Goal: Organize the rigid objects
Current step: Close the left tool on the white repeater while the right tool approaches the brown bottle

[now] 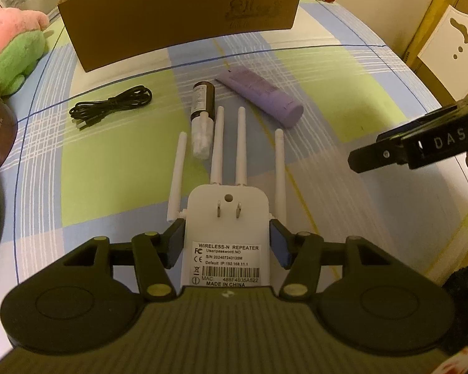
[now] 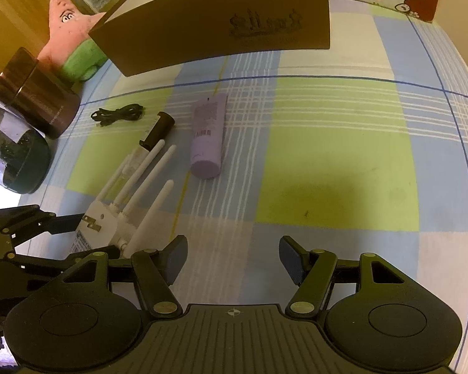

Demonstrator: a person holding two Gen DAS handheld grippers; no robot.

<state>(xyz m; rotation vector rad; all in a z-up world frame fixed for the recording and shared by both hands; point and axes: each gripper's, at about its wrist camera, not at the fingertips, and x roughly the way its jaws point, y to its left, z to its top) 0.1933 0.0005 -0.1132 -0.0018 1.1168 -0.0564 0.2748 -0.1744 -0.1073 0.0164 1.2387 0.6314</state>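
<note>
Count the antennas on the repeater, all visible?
4, all visible on the white repeater held in the left gripper: far left antenna, two middle ones and, far right. All point away toward the cardboard box.

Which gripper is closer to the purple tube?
Hard to call. The left gripper, shut on the white repeater, faces the purple tube from one side; the open right gripper faces it from nearby too.
</note>
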